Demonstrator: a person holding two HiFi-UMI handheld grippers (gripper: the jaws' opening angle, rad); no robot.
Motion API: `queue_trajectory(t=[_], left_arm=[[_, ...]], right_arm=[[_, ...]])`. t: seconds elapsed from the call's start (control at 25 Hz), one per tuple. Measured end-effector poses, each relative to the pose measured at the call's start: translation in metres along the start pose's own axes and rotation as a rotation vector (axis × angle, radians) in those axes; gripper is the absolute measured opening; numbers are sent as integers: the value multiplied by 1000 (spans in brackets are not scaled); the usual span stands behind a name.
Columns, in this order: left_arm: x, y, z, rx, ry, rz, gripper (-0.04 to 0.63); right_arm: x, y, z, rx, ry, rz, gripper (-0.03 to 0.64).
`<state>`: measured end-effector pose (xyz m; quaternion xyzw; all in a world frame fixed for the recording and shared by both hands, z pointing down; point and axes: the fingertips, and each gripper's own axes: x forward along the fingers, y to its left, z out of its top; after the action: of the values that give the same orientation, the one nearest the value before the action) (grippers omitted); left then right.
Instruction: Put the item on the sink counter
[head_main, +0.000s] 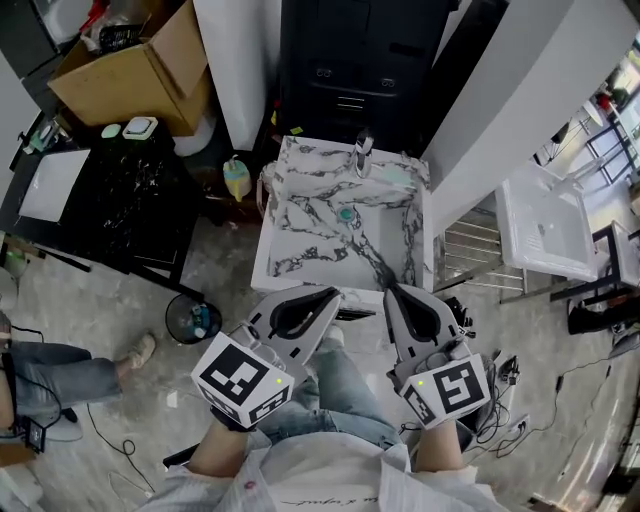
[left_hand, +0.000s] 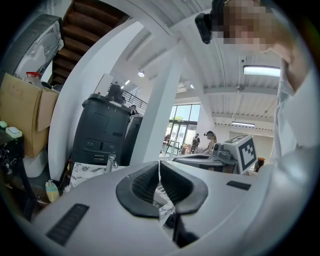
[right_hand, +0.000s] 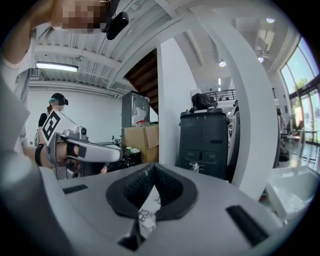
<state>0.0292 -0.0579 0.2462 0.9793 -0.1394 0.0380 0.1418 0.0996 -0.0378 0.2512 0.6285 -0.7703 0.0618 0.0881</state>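
A white marble sink counter (head_main: 300, 235) with grey veins stands in front of me, a chrome faucet (head_main: 363, 151) at its back and a green drain (head_main: 346, 213) in the basin. A pale green thing (head_main: 396, 179) lies on the counter's back right. A yellow bottle (head_main: 237, 180) stands just off the counter's left side, low at the left (left_hand: 51, 191) in the left gripper view. My left gripper (head_main: 337, 293) and right gripper (head_main: 391, 289) hover side by side over the counter's near edge. Both have their jaws shut, left gripper (left_hand: 159, 165) and right gripper (right_hand: 153, 167) alike, with nothing between them.
A dark cabinet (head_main: 350, 60) stands behind the sink between white pillars. To the left are a black table (head_main: 100, 195), a cardboard box (head_main: 140, 70) and a small round bin (head_main: 192, 318). A white basin (head_main: 545, 220) sits at right. A seated person's legs (head_main: 60, 370) show far left.
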Motion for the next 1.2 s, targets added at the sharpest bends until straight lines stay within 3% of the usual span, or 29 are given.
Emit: queue_trajectory(t=[0.56,0.92,1.2], left_arm=[[105,43,58,46,-28,53,21],[146,61,57,45,-17,84,21],[160,73,53,29,9,56,21]], right_arm=[[67,-85,38,-74,-24,102,9],[92,-130,31,-50,-14,106,10],[109,-149,23,-3,20,55,10]])
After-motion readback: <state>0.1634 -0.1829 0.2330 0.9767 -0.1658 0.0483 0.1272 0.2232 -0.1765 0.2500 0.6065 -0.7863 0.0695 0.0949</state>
